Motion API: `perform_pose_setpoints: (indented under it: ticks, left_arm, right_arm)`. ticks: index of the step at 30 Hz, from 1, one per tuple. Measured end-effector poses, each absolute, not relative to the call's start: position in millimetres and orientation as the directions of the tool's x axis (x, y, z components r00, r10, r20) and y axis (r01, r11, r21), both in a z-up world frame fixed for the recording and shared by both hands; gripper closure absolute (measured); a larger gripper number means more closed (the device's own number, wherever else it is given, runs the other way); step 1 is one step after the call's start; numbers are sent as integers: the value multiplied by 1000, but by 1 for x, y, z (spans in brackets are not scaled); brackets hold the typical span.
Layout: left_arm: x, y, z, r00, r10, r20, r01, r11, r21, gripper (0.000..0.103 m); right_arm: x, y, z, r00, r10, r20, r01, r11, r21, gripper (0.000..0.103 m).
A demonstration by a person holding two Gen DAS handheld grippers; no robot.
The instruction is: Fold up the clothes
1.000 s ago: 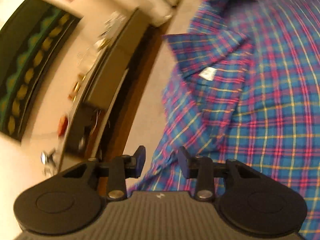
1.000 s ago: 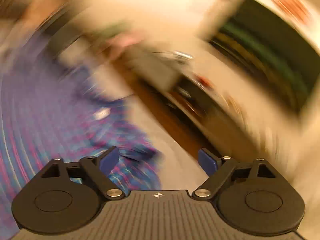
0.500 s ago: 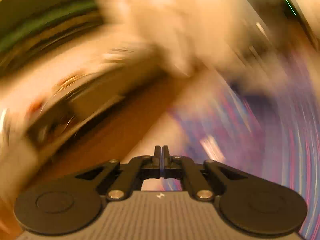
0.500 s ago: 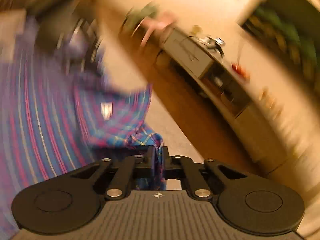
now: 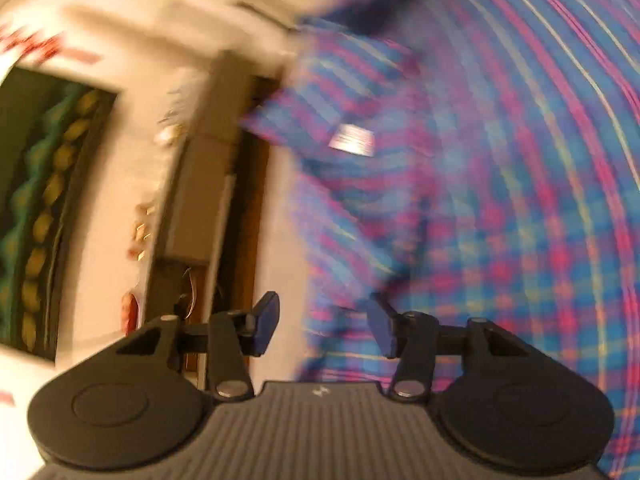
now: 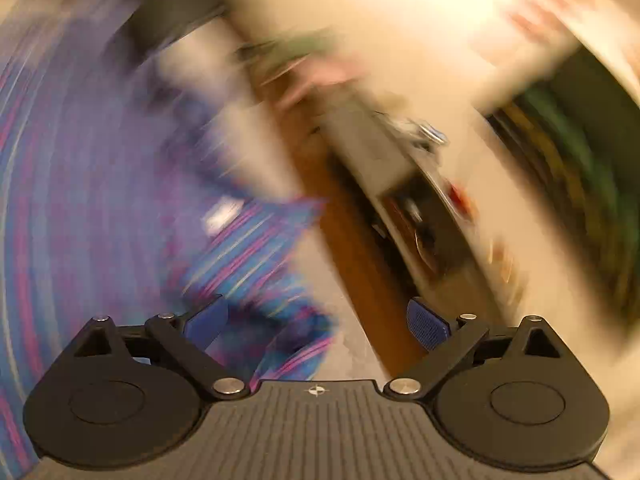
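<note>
A blue, pink and yellow plaid shirt (image 5: 500, 200) lies spread on a pale surface, with a white label (image 5: 352, 141) near its collar. My left gripper (image 5: 322, 326) is open and empty at the shirt's left edge, its right finger over the cloth. In the right wrist view the shirt (image 6: 100, 200) fills the left side, much blurred. My right gripper (image 6: 318, 320) is open wide and empty, with a bunched shirt edge (image 6: 288, 320) lying between its fingers.
A low dark cabinet (image 5: 200, 208) with small items stands along the wall beyond a strip of brown floor (image 6: 352, 248). A dark framed picture with green and yellow shapes (image 5: 36, 208) hangs above it. Both views are motion-blurred.
Half a second ago both grippers were shut, the right one on the shirt's edge. Now both are open and the cloth is let go. Both cameras are swinging fast.
</note>
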State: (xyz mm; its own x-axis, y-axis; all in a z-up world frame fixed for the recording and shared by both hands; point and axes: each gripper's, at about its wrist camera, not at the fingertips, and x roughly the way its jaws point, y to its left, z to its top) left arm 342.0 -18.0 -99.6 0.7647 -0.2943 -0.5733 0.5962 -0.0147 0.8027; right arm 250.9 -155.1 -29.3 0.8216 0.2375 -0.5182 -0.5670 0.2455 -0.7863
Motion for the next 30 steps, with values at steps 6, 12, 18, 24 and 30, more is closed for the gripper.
perform_pose_setpoints:
  ticks: [6,12,18,24,30]
  left_arm:
    - [343,-49,-102,719,-392,-574,627,11,779,97]
    - [452,8,-11,653,-493,-575,640,765,70,86]
    - [475,26,-20,771,-70,-632,225,960,168,45]
    - [375,50,-22,691,-230,-686,465,867,177,45]
    - [338,75,-67,665,-130,-736,408,888,212,46]
  right_arm:
    - [270,-121,-61,798,300,-523,-560,46,-827,37]
    - [361,-166,21,566,491,-663,-720,686,-107,93]
    - [430,-229,26,694,275,-666,-244,959,141,43]
    - [327,-242,7,694,263,-670,-388,921,-41,17]
    - [252,-264,-17,678,154,-718,-399,898,-184,43]
